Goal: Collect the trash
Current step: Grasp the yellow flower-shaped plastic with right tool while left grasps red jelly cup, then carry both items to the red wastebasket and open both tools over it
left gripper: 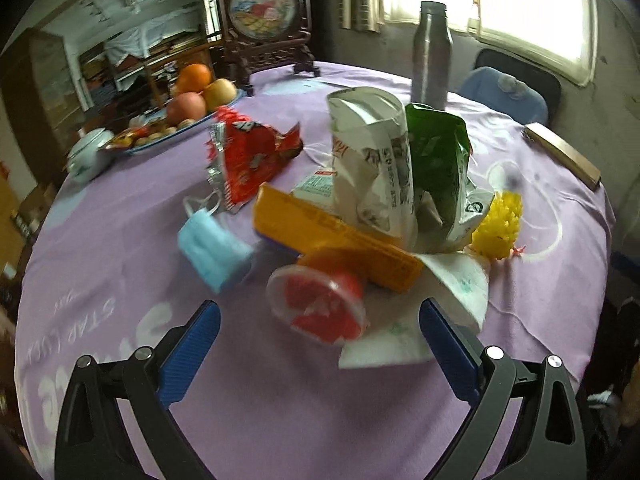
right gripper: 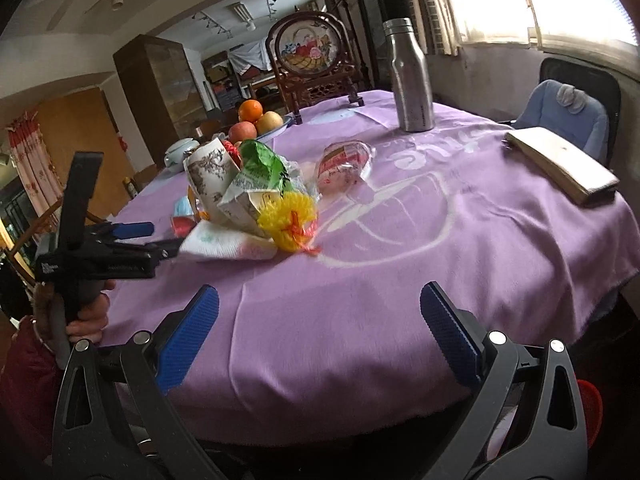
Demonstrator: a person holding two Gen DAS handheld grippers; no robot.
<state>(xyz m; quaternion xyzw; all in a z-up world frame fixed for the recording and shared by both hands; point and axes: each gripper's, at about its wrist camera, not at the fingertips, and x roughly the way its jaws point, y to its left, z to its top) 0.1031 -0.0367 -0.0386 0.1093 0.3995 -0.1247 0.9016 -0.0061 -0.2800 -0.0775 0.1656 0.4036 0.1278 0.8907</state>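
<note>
Trash lies piled on the purple tablecloth. In the left wrist view I see a clear cup with red contents on its side, white tissue, an orange box, a blue face mask, a red wrapper, a white bag, a green bag and a yellow mesh ball. My left gripper is open, its jaws either side of the cup, just short of it. My right gripper is open and empty over the table's near edge. The pile and a clear wrapper lie beyond it.
A steel bottle stands at the back. A fruit plate and a white lidded bowl sit at the far left, by a framed screen. A wooden board lies at the right edge, by a blue chair.
</note>
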